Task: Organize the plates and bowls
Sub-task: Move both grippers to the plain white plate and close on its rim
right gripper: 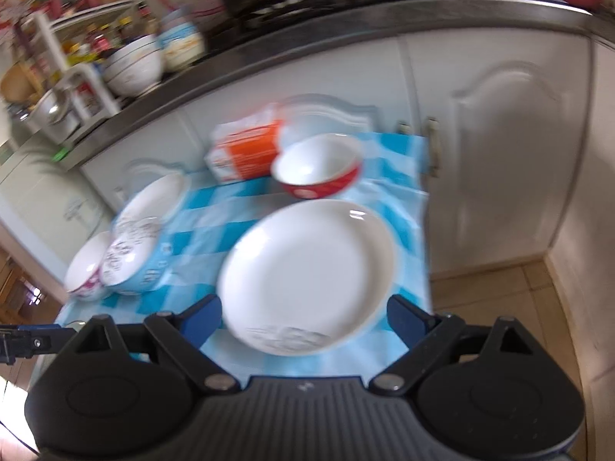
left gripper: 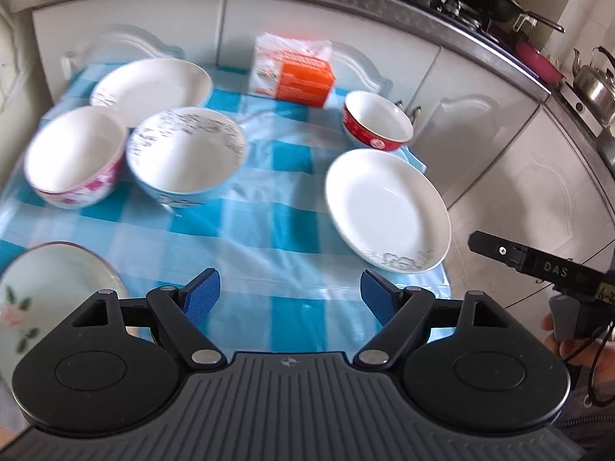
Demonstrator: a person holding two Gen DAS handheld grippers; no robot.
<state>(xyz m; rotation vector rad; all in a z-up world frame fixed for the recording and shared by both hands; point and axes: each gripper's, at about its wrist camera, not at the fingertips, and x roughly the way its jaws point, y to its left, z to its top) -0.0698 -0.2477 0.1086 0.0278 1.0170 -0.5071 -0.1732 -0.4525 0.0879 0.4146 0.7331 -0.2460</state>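
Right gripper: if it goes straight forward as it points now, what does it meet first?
Most likely the near white plate, which lies directly ahead of the open right gripper, between its fingers. The red bowl sits beyond. Height above the plate is unclear.

Table w/ blue check cloth (left gripper: 246, 230): plates, bowls, orange box (left gripper: 296, 71).

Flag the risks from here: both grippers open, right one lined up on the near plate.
1. The plate sits at the table's right edge, its rim about over the edge in the left view; a push from the right gripper could tip it off.
2. The red bowl stands close behind the plate; sliding the plate forward may knock it.
3. The pink bowl and blue bowl look to be touching; the left gripper lifting one could jostle the other.
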